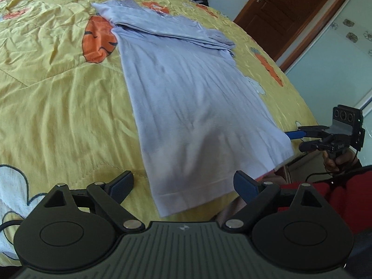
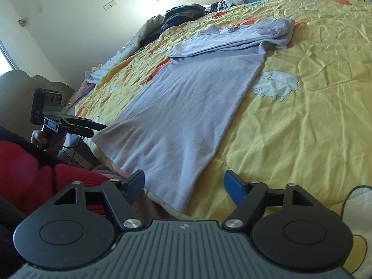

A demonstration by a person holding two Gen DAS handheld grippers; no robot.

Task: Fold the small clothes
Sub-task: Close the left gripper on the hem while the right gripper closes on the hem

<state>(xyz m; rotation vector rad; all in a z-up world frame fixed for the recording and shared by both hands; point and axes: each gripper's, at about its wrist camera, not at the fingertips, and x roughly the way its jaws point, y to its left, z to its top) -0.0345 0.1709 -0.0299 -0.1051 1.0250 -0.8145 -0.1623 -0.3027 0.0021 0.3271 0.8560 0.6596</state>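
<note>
Left gripper has its jaws spread wide, nothing pinched, the hem of the lilac shirt lying just beyond and between the fingers. Right gripper has jaws apart too, empty, poised over the shirt's near corner at the bed's edge. The shirt lies flat and lengthwise on the yellow bedspread, sleeves folded across its far end, one hem corner hanging just over the edge. Cartoon sheep sits just beside the shirt. A red sleeve shows by the grippers; a brown door stands beyond the bed.
</note>
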